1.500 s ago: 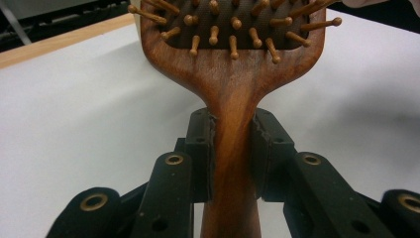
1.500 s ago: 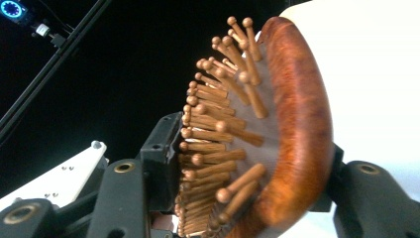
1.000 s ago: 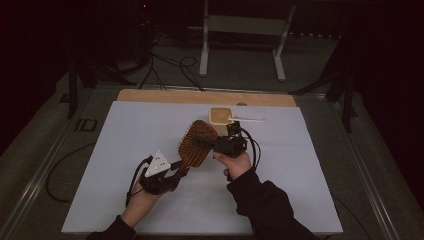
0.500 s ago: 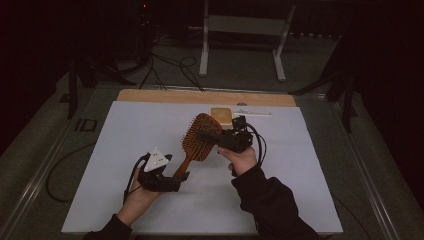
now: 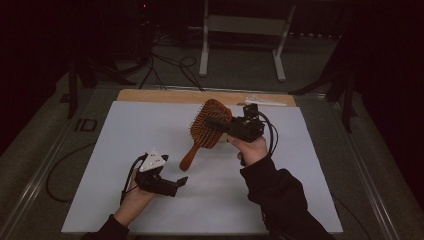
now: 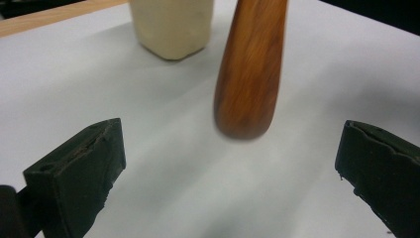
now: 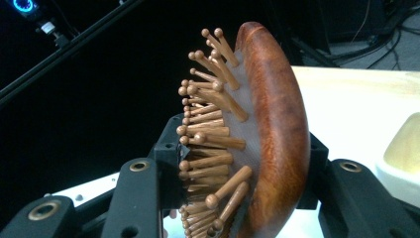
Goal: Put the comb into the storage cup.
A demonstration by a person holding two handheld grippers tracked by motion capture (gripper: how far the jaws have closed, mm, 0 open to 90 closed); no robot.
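A wooden paddle hairbrush [image 5: 204,131] hangs tilted over the white table, handle end [image 5: 189,161] pointing down toward me. My right gripper [image 5: 214,123] is shut on the brush head; in the right gripper view the jaws clamp the bristled head [image 7: 280,134] from both sides. My left gripper [image 5: 180,182] sits low at the near left, and its jaws have just been opening. In the left gripper view the brown handle [image 6: 250,74] hangs ahead of the wide-apart jaws of the left gripper [image 6: 233,163] and touches neither pad.
A cream-coloured block [image 6: 171,25] stands on the white sheet [image 5: 125,135] behind the handle, also at the right edge [image 7: 402,148]. A thin white item [image 5: 265,101] lies on the wooden board [image 5: 150,96] at the back. Dark floor and cables surround the table.
The left gripper has opened and let go of the brush handle. The right gripper has lifted the brush upward by its head, so the handle now hangs free.
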